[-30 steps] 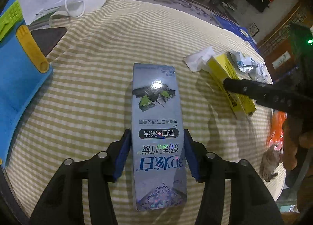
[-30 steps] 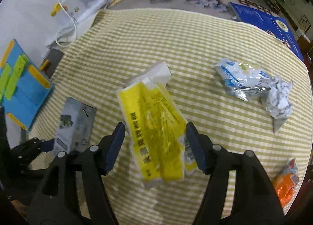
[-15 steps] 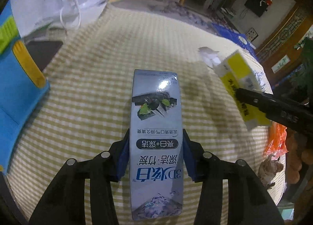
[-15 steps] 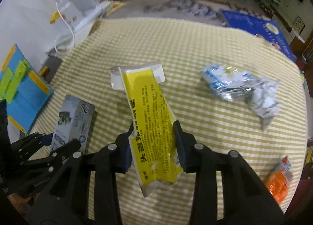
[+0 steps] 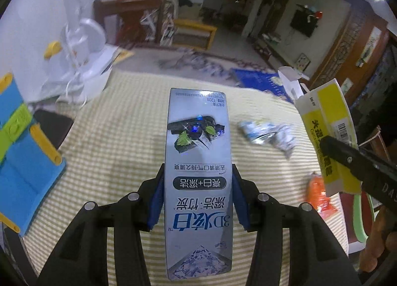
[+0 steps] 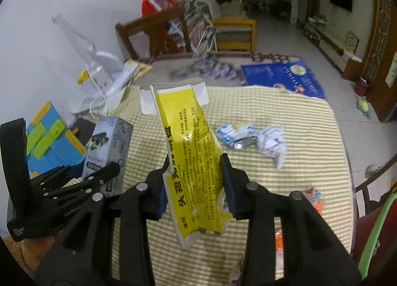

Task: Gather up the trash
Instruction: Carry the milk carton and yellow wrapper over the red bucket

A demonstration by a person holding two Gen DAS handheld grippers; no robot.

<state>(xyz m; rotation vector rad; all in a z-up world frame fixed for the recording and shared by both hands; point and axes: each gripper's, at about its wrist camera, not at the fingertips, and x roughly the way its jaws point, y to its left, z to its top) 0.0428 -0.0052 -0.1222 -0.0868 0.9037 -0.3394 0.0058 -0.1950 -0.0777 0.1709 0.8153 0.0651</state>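
Note:
My left gripper [image 5: 197,196] is shut on a long silver toothpaste box [image 5: 198,161], which hangs above the striped tablecloth [image 5: 119,152]; its blue pads press both long sides. That silver box [image 6: 109,147] and the left gripper [image 6: 82,174] also show at the left of the right wrist view. My right gripper [image 6: 196,184] is shut on a crumpled yellow carton [image 6: 191,152] with its white end flaps open, also lifted off the table. The same yellow carton [image 5: 330,134] appears at the right edge of the left wrist view.
A crumpled blue-and-silver wrapper [image 6: 238,134] and a wad of white paper [image 6: 271,143] lie on the cloth at the right. An orange wrapper [image 6: 315,199] sits near the right edge. A blue and yellow toy [image 5: 22,161] and a white appliance [image 5: 86,45] stand at the left.
Both grippers closed on their boxes and lifted them off the cloth. The views tipped upward, so the room behind the table now shows.

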